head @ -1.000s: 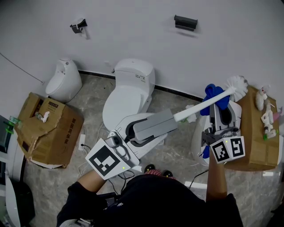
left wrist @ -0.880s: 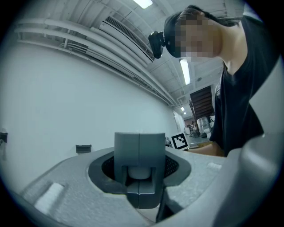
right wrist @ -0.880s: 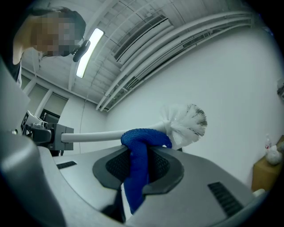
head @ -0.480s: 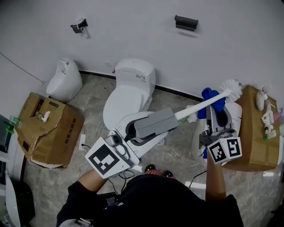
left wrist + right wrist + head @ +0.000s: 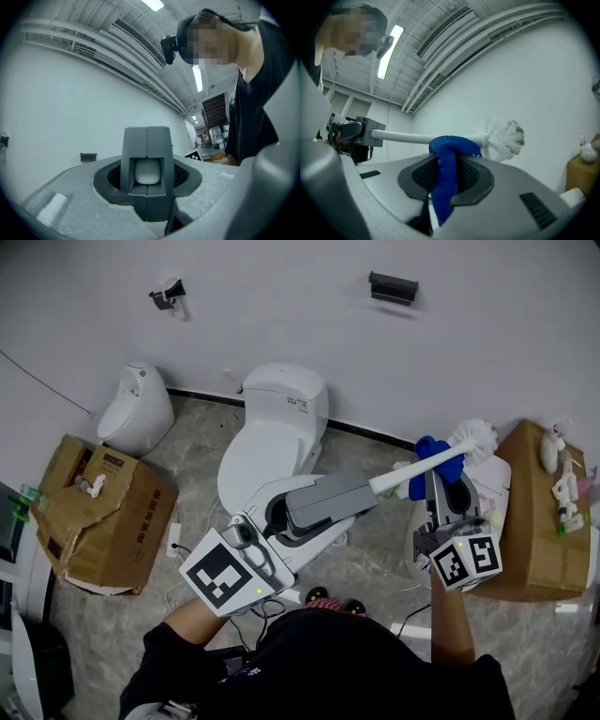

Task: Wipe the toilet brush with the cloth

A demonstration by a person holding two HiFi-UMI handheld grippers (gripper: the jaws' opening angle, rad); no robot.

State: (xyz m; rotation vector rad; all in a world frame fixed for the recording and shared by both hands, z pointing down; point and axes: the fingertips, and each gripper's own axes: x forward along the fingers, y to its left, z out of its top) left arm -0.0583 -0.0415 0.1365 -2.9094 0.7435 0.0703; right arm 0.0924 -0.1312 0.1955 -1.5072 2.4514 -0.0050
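The toilet brush has a white handle (image 5: 412, 472) and a white bristle head (image 5: 475, 435); it lies roughly level across the middle of the head view. My left gripper (image 5: 361, 491) is shut on the handle's near end, which shows end-on between the grey pads (image 5: 147, 171). A blue cloth (image 5: 427, 457) is looped over the handle just short of the bristles. My right gripper (image 5: 439, 480) is shut on that cloth from below. In the right gripper view the cloth (image 5: 447, 173) hangs down between the jaws, over the handle (image 5: 405, 137), with the bristle head (image 5: 505, 139) just to its right.
A white toilet (image 5: 277, 442) stands behind the left gripper, a small white fixture (image 5: 136, 409) at far left. A torn cardboard box (image 5: 103, 512) sits left; another box (image 5: 544, 521) with small items sits right. A white bin (image 5: 495, 486) lies under the right gripper.
The right gripper with the cloth has sunk and come toward me, and the brush's head end has swung down and left with it. The left gripper has stayed put.
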